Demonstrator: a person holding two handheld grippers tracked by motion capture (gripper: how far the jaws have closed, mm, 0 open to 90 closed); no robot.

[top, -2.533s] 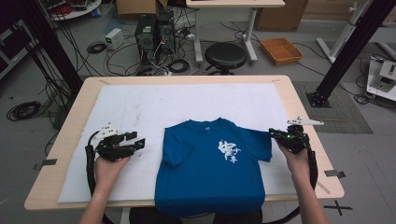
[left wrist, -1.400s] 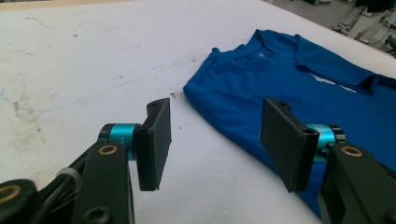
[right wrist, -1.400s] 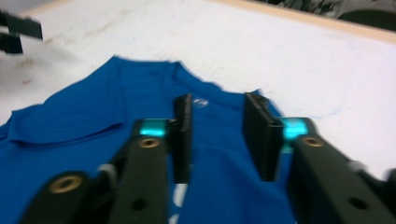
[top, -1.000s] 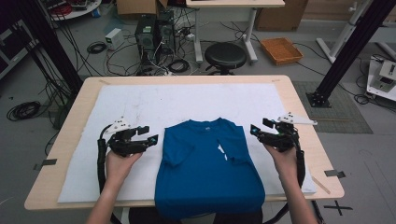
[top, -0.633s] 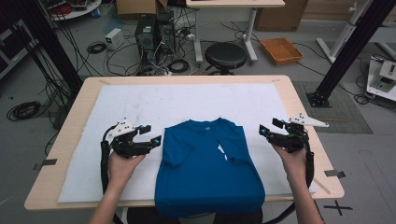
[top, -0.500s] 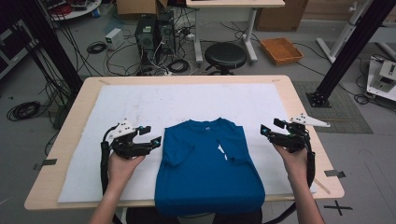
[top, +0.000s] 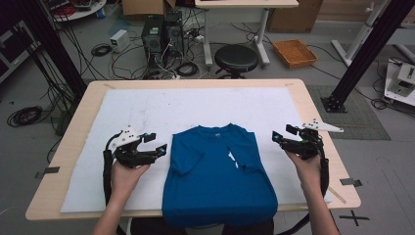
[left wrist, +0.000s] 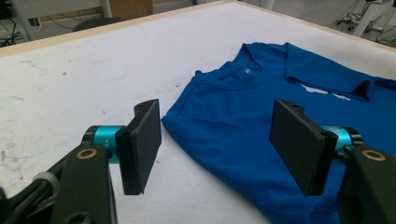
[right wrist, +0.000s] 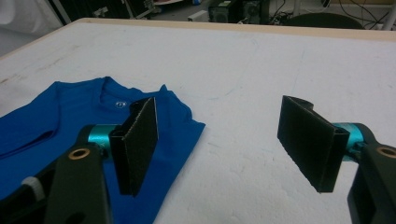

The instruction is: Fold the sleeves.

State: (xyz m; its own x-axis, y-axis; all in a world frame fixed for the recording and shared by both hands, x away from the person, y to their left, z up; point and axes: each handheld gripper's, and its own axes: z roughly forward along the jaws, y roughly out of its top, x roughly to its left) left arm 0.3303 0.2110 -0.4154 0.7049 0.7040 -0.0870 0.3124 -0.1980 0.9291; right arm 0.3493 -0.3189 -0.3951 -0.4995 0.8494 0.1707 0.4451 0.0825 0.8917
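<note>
**Both sleeves folded in, hands pull back wide**

Since the earliest high-view frame, the right sleeve has come over onto the chest and most of the white print is covered; both hands have backed off to the sides, jaws just opened wider with nothing between them.

Now the blue short-sleeved cotton T-shirt (top: 219, 178) lies flat on the white padded table cover (top: 147, 105), collar away from the person, hem hanging over the near edge. Its long axis runs near to far, right between the hands. The left gripper (top: 152, 148) sits just beside the shirt's folded edge and is nearer; the right gripper (top: 284, 138) stands off over bare cover, gaping and empty too.

The left gripper view shows the folded edge (left wrist: 196, 140) directly between its pads, and the collar label (left wrist: 246, 71). The right gripper view catches the shoulder corner (right wrist: 187, 119) behind its left pad, bare cover ahead. My call: the hem is next.
</note>
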